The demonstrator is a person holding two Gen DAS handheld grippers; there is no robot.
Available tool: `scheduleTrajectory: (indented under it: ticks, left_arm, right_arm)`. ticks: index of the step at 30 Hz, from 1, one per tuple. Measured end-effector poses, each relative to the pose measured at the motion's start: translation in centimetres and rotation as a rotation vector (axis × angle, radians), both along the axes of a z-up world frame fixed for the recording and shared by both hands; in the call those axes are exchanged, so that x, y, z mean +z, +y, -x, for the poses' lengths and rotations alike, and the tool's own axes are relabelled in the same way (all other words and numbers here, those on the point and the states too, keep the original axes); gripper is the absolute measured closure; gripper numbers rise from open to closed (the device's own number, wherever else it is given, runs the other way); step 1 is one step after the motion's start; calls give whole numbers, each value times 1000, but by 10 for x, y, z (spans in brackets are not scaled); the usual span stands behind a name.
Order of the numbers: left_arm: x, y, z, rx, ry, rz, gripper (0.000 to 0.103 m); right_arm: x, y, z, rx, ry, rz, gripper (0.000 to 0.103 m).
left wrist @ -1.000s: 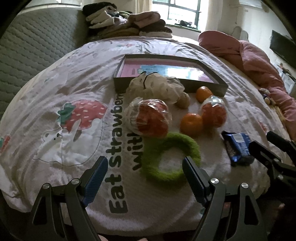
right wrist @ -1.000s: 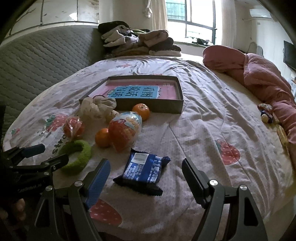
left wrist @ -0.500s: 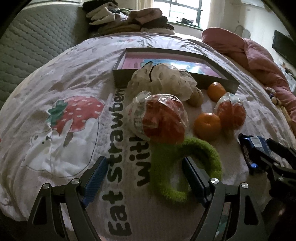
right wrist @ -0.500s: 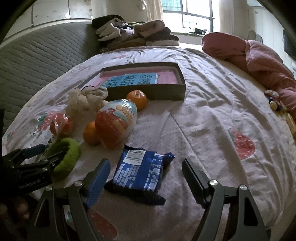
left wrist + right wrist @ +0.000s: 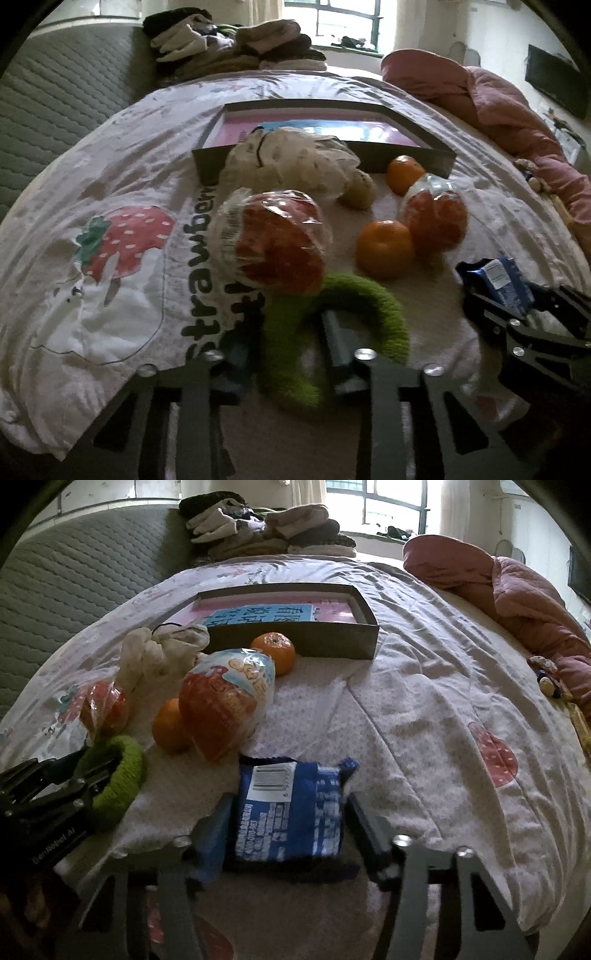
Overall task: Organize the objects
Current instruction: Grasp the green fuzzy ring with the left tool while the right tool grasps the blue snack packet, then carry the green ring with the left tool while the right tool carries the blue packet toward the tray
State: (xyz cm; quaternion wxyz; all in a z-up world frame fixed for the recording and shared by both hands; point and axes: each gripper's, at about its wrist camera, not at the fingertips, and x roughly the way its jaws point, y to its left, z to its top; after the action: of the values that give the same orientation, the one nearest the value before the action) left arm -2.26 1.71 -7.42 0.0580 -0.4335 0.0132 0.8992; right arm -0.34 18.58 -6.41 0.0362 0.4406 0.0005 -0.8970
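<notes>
Where bedsheet [image 5: 122, 177] reads "Strawberry", blue packet [image 5: 291, 808] barcoded

Both wrist views look steeply down, close, sharing the bed [image 5: 110, 177].

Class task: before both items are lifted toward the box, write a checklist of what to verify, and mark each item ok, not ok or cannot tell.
1. Left hand-held gripper straddles the green ring, one finger inside it; jaws have just been closing: ok.
2. Right hand-held gripper has the blue packet between its fingers, jaws just closing: ok.
3. Both grips firm enough to lift: cannot tell.
4. Box open, with room: ok.
5. Wrapped snack touching the ring, may shift: not ok.
</notes>
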Motion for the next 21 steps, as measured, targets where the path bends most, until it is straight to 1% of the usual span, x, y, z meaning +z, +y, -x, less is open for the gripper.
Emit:
scheduleTrajectory:
  ticks: [1,2,4,7,11,16,19,21]
  left_arm:
    - [1,0,0,-4,0,-2,85]
    - [2,0,0,-7,-1,-9,89]
    - [3,-1,-1,-16,-3,-18,90]
    - [6,-5,-1,-19,-10,-52,91]
    - [12,-7,-5,-23,-2,-77,91]
    - [23,-6,-13,-43,16,-91,91]
    - [29,-6,-16,-50,20,-117,91]
    - [34,-6,-19,-50,35,-114,91]
  right_arm:
    - [0,2,-1,0,2,7,49]
    - [1,2,-1,2,3,9,50]
    - [3,4,-2,2,9,18,51]
    - [6,7,-2,2,17,31,51]
    - [12,11,-4,-2,37,46,51]
    - [22,11,-7,-4,64,55,51]
    - [25,11,-8,-5,72,54,51]
    - [27,12,-9,-5,80,59,51]
